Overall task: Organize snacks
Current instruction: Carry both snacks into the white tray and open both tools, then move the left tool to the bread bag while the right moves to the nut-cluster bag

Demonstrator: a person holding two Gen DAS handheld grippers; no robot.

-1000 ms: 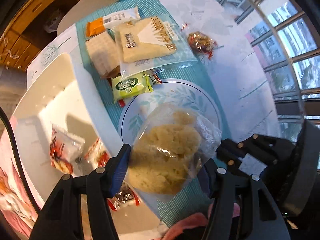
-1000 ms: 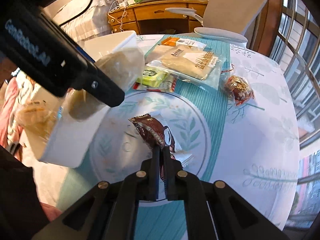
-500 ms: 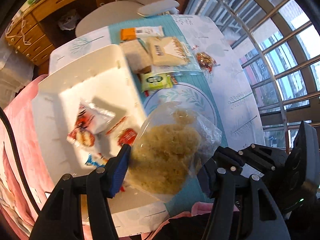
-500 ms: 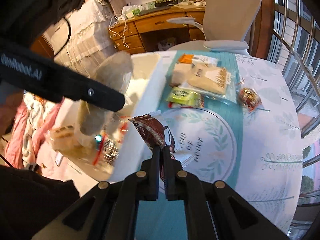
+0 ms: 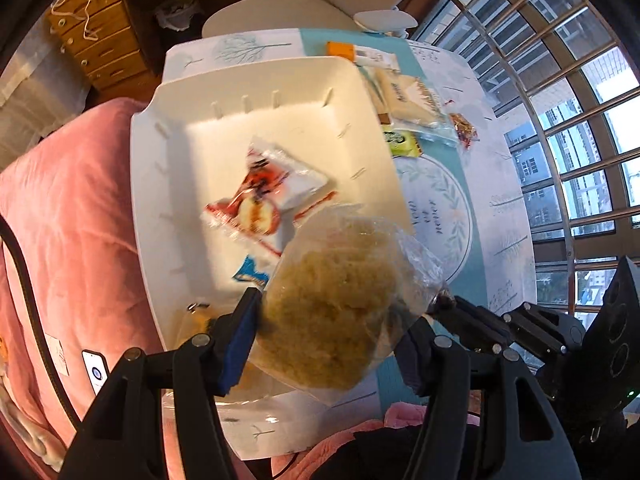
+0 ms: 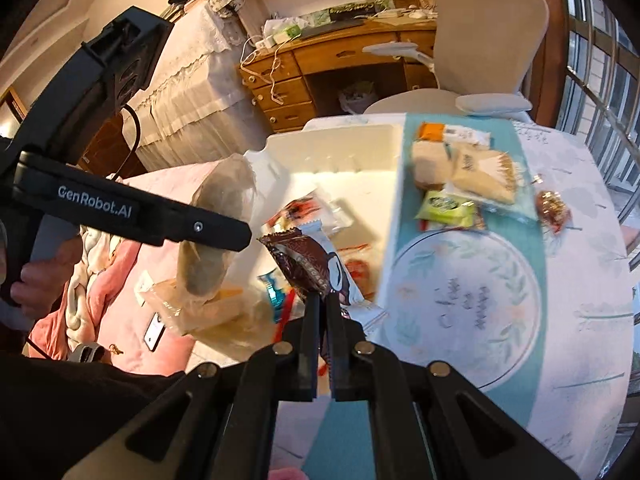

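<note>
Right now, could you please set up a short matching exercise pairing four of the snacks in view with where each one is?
Things:
1. clear bag of yellow crumbly snack
2. brown wrapped snack
3. green packet
4. red-and-white packet

Places:
A. lying inside the white bin
B. on the teal runner, beside the bin
C. between the left gripper pads
D. pinched by the right gripper

Pairs: 1-C, 2-D, 3-B, 4-A

both tools (image 5: 332,332) (image 6: 323,312) now carry their snacks above the white bin (image 5: 168,184).
</note>
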